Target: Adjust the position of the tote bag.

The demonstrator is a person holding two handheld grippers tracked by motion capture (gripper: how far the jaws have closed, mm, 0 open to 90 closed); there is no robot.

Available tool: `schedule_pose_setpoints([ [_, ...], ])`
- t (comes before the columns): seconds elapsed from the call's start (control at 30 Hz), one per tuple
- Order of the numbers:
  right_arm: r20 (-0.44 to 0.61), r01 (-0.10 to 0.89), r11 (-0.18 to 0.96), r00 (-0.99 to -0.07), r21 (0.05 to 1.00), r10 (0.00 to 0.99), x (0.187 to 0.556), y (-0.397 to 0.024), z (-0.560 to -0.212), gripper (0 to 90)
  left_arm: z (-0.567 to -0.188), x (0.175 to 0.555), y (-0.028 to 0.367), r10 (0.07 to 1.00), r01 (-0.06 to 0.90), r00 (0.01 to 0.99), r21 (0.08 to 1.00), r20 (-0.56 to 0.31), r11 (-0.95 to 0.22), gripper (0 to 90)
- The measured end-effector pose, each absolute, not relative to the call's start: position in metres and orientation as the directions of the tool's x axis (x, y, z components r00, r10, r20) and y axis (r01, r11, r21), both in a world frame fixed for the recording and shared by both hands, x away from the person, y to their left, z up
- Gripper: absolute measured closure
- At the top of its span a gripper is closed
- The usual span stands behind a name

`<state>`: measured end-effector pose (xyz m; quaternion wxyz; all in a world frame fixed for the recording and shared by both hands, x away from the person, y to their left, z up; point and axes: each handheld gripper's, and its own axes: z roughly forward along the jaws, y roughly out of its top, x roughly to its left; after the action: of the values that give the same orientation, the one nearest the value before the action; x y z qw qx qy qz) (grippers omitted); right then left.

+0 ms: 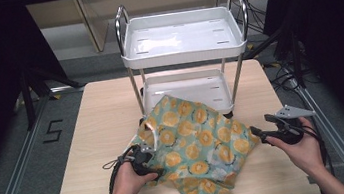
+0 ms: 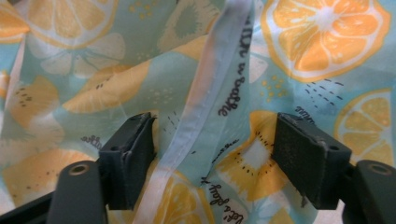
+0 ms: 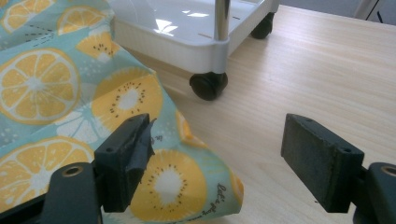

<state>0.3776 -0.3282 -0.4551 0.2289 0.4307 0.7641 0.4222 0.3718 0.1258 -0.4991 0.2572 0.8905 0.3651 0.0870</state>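
1. On the wooden counter [image 1: 94, 137], in front of a white two-tier cart [image 1: 182, 40]: a crumpled fruit-print cloth [image 1: 196, 146], draped against the cart's lower tray.
2. Left tool [image 1: 149, 153] right at the cloth's left edge, jaws wide but not clamped; a pale printed hem strip [image 2: 205, 107] running lengthwise between the two pads, long axis roughly along the tool's line of sight.
3. Right tool [image 1: 260, 133] just beside the cloth's right edge, jaws wide, holding nothing; cloth corner [image 3: 205, 186] lying under its left pad, bare counter under the other.
4. Judged nearer to a grasp: the left, with the hem already between its pads and only a closing needed; the right calling for a short shift toward the cloth first.
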Motion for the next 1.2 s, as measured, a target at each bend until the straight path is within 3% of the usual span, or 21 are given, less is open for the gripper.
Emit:
schedule_pose_setpoints([
  [0.17, 0.035, 0.474, 0.255, -0.521, 0.843, 0.853, 0.377, -0.326, -0.456, 25.7, -0.498, 0.374, 0.122, 0.691, 0.603, 0.722, 0.509, -0.020, -0.615, 29.6],
  [0.23, 0.033, 0.476, 0.263, -0.526, 0.839, 0.850, 0.378, -0.326, -0.455, 25.7, -0.496, 0.375, 0.120, 0.678, 0.597, 0.735, 0.501, -0.028, -0.627, 38.3],
  [0.27, 0.018, 0.465, 0.272, -0.529, 0.842, 0.848, 0.378, -0.327, -0.456, 25.7, -0.495, 0.375, 0.118, 0.671, 0.591, 0.741, 0.498, -0.025, -0.635, 38.3],
  [0.3, 0.013, 0.459, 0.273, -0.530, 0.845, 0.848, 0.379, -0.326, -0.457, 25.7, -0.495, 0.375, 0.116, 0.669, 0.589, 0.743, 0.497, -0.022, -0.637, 46.4],
  [0.33, 0.013, 0.459, 0.273, -0.530, 0.845, 0.848, 0.379, -0.326, -0.457, 25.7, -0.495, 0.375, 0.114, 0.667, 0.585, 0.744, 0.500, -0.019, -0.638, 46.4],
  [0.4, 0.020, 0.465, 0.274, -0.533, 0.842, 0.846, 0.379, -0.326, -0.457, 25.7, -0.492, 0.374, 0.111, 0.647, 0.570, 0.762, 0.498, -0.023, -0.654, 63.0],
  [0.43, 0.019, 0.465, 0.275, -0.535, 0.842, 0.845, 0.379, -0.326, -0.457, 25.7, -0.492, 0.374, 0.108, 0.642, 0.569, 0.766, 0.498, -0.031, -0.654, 63.0],
  [0.5, 0.044, 0.480, 0.254, -0.526, 0.840, 0.849, 0.377, -0.325, -0.456, 25.7, -0.491, 0.373, 0.102, 0.633, 0.566, 0.773, 0.481, -0.029, -0.670, 81.9],
  [0.53, 0.044, 0.480, 0.254, -0.526, 0.840, 0.849, 0.377, -0.325, -0.456, 25.7, -0.491, 0.373, 0.102, 0.633, 0.566, 0.773, 0.481, -0.029, -0.670, 85.7],
  [0.7, 0.041, 0.471, 0.252, -0.527, 0.845, 0.849, 0.376, -0.325, -0.453, 26.2, -0.487, 0.372, 0.101, 0.652, 0.588, 0.757, 0.478, -0.043, -0.652, 89.1],
  [0.87, 0.046, 0.450, 0.240, -0.536, 0.860, 0.843, 0.375, -0.325, -0.445, 27.5, -0.464, 0.370, 0.110, 0.684, 0.589, 0.728, 0.554, -0.046, -0.589, 89.3],
  [1.03, 0.045, 0.421, 0.251, -0.579, 0.872, 0.814, 0.377, -0.318, -0.436, 27.9, -0.428, 0.362, 0.109, 0.706, 0.525, 0.708, 0.680, -0.015, -0.511, 89.3],
  [1.2, 0.035, 0.405, 0.270, -0.605, 0.873, 0.796, 0.380, -0.307, -0.429, 27.2, -0.408, 0.359, 0.104, 0.691, 0.472, 0.723, 0.711, 0.026, -0.521, 89.3],
])
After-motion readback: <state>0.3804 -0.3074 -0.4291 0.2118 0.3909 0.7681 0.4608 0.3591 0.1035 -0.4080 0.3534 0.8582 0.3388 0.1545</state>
